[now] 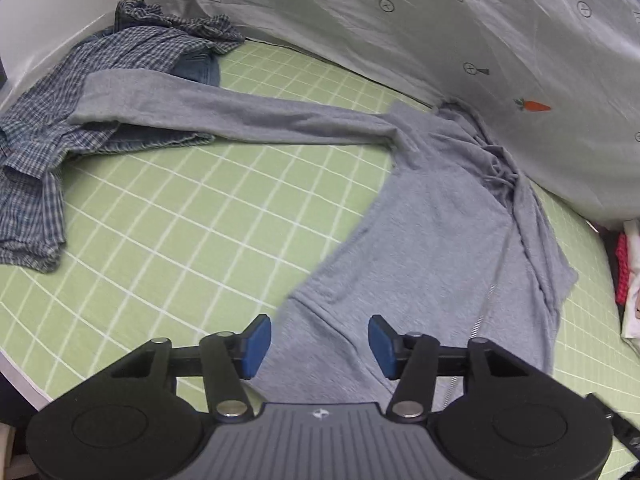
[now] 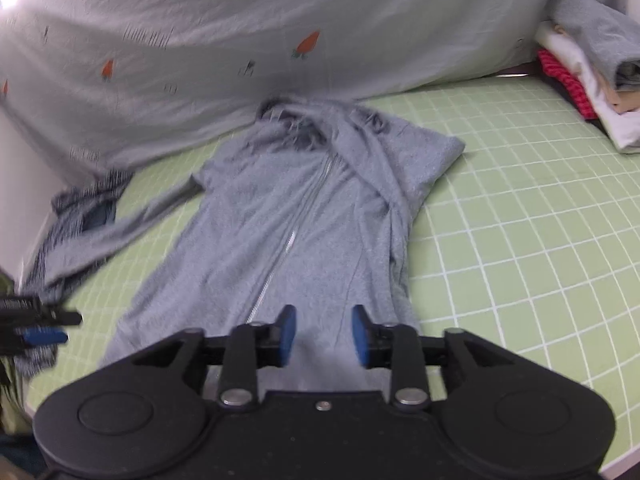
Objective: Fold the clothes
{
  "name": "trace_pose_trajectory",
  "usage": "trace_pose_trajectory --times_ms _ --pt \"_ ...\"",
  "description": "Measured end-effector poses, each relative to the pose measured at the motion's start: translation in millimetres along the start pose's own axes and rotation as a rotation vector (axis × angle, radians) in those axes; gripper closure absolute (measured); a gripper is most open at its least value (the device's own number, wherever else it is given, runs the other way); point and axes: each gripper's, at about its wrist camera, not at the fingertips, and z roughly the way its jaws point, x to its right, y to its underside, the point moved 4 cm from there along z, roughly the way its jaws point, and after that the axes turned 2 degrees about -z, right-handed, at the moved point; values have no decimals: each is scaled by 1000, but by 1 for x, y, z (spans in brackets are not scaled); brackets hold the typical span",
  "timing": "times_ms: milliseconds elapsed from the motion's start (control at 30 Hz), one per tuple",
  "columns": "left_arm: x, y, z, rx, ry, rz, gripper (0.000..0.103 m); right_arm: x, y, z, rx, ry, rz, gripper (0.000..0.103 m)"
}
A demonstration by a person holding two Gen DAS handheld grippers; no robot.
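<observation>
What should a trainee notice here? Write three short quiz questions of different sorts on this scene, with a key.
1. True or false: the left hand-held gripper is clamped on the gray zip hoodie.
2. Multiple choice: the hoodie's outstretched sleeve ends on top of
A. the folded stack of clothes
B. the checked shirt
C. bare green grid sheet
3. Fill in: the quilt behind the hoodie is printed with small orange ____.

Key
1. False: both hand-held grippers, the right too, are open above the hem.
2. B
3. carrots
</observation>
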Motion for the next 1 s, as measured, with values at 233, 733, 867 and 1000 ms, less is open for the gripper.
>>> trace_pose_trajectory --times_ms 233,733,867,1000 --pt "-11 -12 43 -63 -10 59 29 16 5 32 -54 84 154 41" --pt "1 -1 94 -180 175 74 89 28 34 83 -193 163 156 79" --pt "4 -8 71 -191 255 25 92 26 26 64 -178 21 212 90" --pt "-8 -37 22 -209 437 -150 91 40 -10 14 -60 -200 469 90"
